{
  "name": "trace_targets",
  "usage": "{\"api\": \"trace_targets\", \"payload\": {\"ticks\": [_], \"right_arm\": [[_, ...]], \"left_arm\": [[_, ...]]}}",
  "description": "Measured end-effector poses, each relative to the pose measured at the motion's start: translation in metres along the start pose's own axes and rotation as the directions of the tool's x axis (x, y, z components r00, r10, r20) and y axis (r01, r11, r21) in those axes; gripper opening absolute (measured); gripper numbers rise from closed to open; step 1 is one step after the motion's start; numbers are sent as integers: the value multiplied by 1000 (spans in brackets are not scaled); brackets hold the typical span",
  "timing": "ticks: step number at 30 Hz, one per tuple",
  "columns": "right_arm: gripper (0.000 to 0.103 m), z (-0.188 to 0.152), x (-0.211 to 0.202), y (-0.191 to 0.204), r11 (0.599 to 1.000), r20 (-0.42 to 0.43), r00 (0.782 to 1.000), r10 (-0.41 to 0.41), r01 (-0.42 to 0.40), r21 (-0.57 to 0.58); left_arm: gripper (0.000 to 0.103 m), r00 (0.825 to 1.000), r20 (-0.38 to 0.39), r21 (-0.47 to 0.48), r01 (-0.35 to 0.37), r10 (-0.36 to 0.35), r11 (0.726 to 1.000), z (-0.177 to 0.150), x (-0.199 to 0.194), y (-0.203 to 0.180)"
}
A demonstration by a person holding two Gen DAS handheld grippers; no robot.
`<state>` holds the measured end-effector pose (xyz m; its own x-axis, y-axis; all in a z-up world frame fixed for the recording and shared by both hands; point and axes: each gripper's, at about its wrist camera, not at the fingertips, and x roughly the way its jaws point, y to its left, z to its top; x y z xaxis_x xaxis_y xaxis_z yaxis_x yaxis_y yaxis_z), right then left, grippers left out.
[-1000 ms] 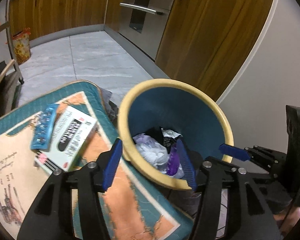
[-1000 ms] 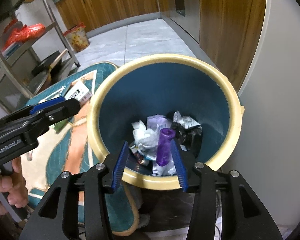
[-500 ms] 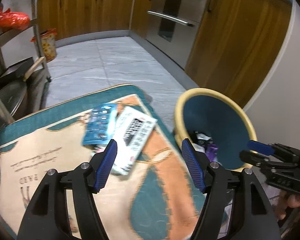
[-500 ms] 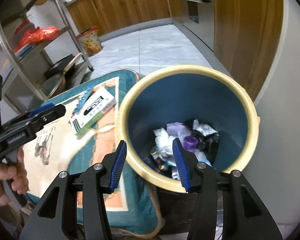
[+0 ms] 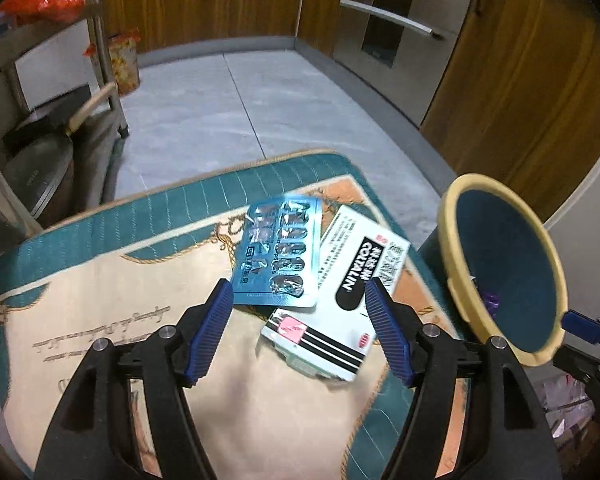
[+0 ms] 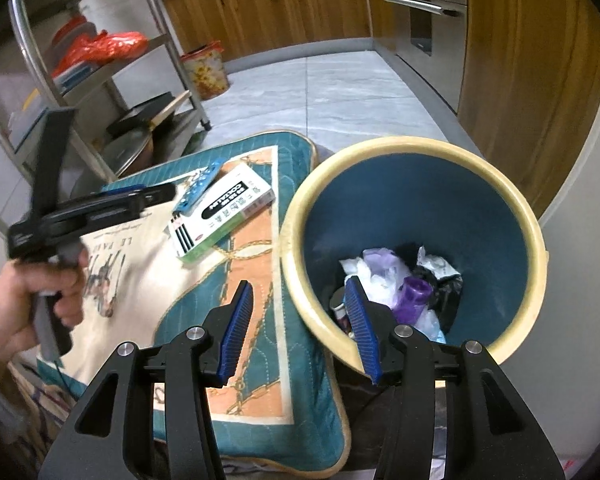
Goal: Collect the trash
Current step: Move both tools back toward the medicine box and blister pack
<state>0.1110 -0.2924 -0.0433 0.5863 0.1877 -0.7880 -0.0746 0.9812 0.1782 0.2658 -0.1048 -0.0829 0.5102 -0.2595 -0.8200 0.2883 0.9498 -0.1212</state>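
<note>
A blue blister pack (image 5: 280,251) leans on a white medicine box (image 5: 340,292) on a teal and cream cushion (image 5: 112,320). My left gripper (image 5: 300,320) hovers open just above them, empty. In the right wrist view the box (image 6: 220,212) and the blister pack (image 6: 199,186) lie left of the blue bin with a cream rim (image 6: 380,148). The bin holds crumpled wrappers and a purple tube (image 6: 412,298). My right gripper (image 6: 300,332) is open and empty over the bin's near rim. A hand holds the left gripper (image 6: 140,196) at the left.
A steel shelf rack (image 6: 112,64) with a red bag and pans stands at the left. Wooden cabinets and an oven front (image 5: 396,28) line the back. A patterned container (image 6: 204,68) sits on the tiled floor. A white wall is to the right of the bin.
My left gripper has swung left from the bin to over the box and blister pack, and its jaws stand wider. My right gripper has drawn back and left, toward the bin's near rim.
</note>
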Motion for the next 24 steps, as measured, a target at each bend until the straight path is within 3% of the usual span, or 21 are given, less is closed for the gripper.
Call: {"api": "trace_targets", "payload": {"ticks": [14, 24], "right_arm": [[50, 3, 11, 14, 999, -19, 1000, 8, -9, -50], [50, 11, 14, 37, 996, -17, 999, 39, -40, -85]], "left_arm": [[72, 992, -98, -86, 70, -78, 994, 19, 60, 27], [68, 994, -73, -98, 75, -82, 992, 8, 49, 38]]}}
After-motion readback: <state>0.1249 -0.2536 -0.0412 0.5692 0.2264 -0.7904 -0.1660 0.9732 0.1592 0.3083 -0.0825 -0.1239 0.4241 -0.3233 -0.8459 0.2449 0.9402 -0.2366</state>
